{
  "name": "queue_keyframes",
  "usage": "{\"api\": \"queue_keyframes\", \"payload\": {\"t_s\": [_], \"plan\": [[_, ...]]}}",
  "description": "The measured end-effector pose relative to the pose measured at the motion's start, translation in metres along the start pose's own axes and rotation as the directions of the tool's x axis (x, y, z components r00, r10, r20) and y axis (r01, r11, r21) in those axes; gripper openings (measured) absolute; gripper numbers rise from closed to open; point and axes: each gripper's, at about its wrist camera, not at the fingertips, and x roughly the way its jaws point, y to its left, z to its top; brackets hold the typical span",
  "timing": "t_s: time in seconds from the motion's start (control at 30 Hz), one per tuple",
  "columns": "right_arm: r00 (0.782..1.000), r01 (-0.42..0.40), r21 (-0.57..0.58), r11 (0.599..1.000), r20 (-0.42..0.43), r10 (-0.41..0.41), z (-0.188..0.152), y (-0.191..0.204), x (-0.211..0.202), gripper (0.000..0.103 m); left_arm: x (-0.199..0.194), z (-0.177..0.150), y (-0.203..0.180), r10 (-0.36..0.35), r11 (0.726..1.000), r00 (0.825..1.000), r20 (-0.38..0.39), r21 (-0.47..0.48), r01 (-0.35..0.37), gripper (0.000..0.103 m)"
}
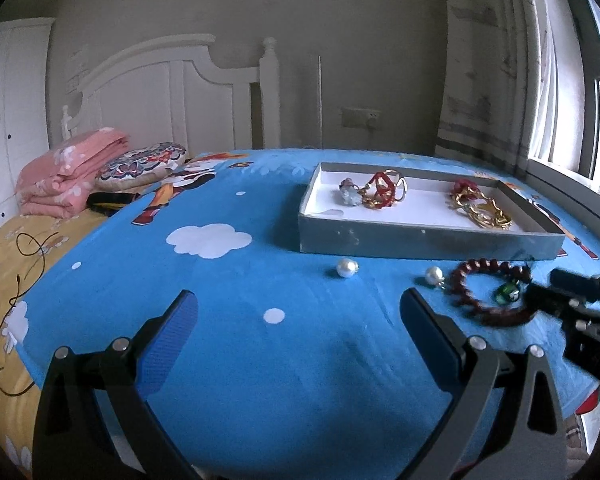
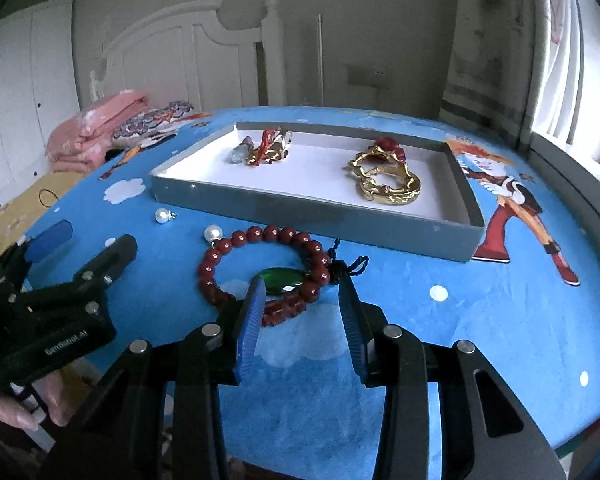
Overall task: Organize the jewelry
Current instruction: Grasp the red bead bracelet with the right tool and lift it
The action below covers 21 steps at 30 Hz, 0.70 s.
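Note:
A grey tray (image 2: pixel 300 216) with a white floor holds gold and red jewelry (image 2: pixel 388 176) and a small grey-blue piece (image 2: pixel 242 152); it also shows in the left wrist view (image 1: pixel 420 240). In front of it a dark red bead bracelet (image 2: pixel 260 236) with a green stone (image 2: pixel 282 280) lies on the blue cloth, also seen in the left wrist view (image 1: pixel 484 276). Two pearl earrings (image 2: pixel 213 233) (image 2: pixel 162 215) lie to its left. My right gripper (image 2: pixel 302 292) is open, its jaws around the bracelet's near side. My left gripper (image 1: pixel 298 308) is open and empty, left of the bracelet.
The blue cartoon cloth (image 2: pixel 500 300) covers the table. A pink folded blanket (image 1: pixel 68 172) and a patterned cushion (image 1: pixel 144 164) lie on the bed at the left. A black cord (image 1: pixel 20 280) lies on the yellow sheet. A window is at the right.

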Motion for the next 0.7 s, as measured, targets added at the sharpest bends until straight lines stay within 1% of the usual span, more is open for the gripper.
{"api": "queue_keyframes", "payload": {"t_s": [0.07, 0.13, 0.2, 0.27, 0.37, 0.47, 0.6, 0.7], "plan": [[0.996, 0.089, -0.005, 0.996, 0.013, -0.089, 0.0, -0.007, -0.002, 0.037, 0.0, -0.001, 0.001, -0.003, 1.0, 1.0, -0.001, -0.007, 0.003, 0.098], [0.993, 0.115, 0.047, 0.992, 0.009, -0.115, 0.001, -0.022, -0.002, 0.037, 0.0, -0.001, 0.0, -0.008, 1.0, 1.0, -0.007, -0.006, 0.008, 0.098], [0.99, 0.142, 0.069, 0.987, 0.014, -0.144, 0.0, -0.028, -0.003, 0.037, 0.0, -0.001, -0.002, -0.009, 1.0, 1.0, -0.007, 0.002, 0.009, 0.098], [0.993, 0.119, 0.075, 0.99, 0.009, -0.12, -0.001, -0.029, -0.004, 0.037, -0.001, -0.001, -0.004, -0.009, 1.0, 1.0, -0.001, 0.012, 0.01, 0.098], [0.996, 0.086, 0.051, 0.995, 0.007, -0.086, -0.002, -0.021, -0.005, 0.037, -0.002, -0.001, -0.005, -0.007, 1.0, 1.0, 0.001, 0.017, 0.007, 0.098], [0.998, 0.056, 0.064, 0.996, -0.006, -0.056, -0.002, -0.02, -0.003, 0.036, 0.0, -0.002, -0.004, -0.01, 1.0, 1.0, -0.007, 0.013, 0.01, 0.098], [0.999, 0.031, 0.072, 0.997, -0.024, -0.03, 0.001, -0.019, 0.003, 0.024, -0.001, -0.002, -0.007, -0.011, 1.0, 1.0, -0.008, 0.022, 0.012, 0.098], [0.999, 0.005, 0.119, 0.993, -0.052, 0.001, 0.004, -0.024, 0.008, 0.021, -0.002, -0.002, -0.008, -0.01, 1.0, 1.0, -0.002, 0.024, 0.01, 0.098]]}}
